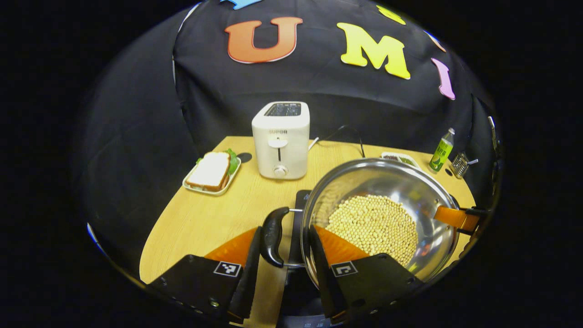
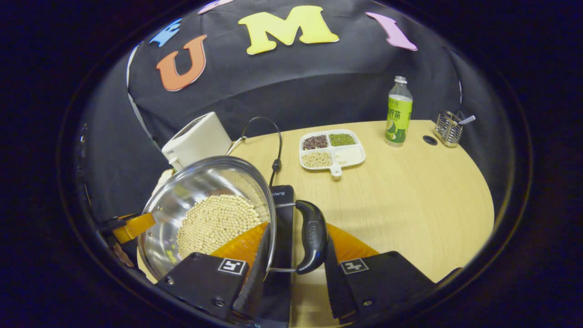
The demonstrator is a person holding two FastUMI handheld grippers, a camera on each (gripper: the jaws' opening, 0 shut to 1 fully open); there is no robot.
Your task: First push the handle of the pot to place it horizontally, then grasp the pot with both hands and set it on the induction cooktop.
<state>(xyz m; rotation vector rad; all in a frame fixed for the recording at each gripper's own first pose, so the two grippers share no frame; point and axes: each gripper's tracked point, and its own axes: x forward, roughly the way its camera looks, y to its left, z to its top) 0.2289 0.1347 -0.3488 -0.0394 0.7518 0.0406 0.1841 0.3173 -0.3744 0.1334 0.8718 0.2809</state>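
Observation:
A steel pot (image 1: 401, 182) (image 2: 200, 182) holding pale beans hangs over or sits on the black induction cooktop (image 1: 300, 200) (image 2: 283, 200); I cannot tell which. My left gripper (image 1: 286, 230) clamps one black side handle (image 1: 273, 237), with one finger outside the handle and the other inside the pot wall. My right gripper (image 2: 296, 237) holds the opposite handle (image 2: 312, 237) the same way. Each gripper also shows at the far rim in the other's view: the right gripper (image 1: 457, 218) and the left gripper (image 2: 130, 228).
A white toaster (image 1: 281, 139) (image 2: 196, 136) stands behind the pot. A sandwich plate (image 1: 212, 172) lies at the table's left. A divided dish of grains (image 2: 332, 149), a green bottle (image 2: 399, 111) and a metal holder (image 2: 448, 128) sit toward the back right. A black cable (image 2: 275, 146) runs to the cooktop.

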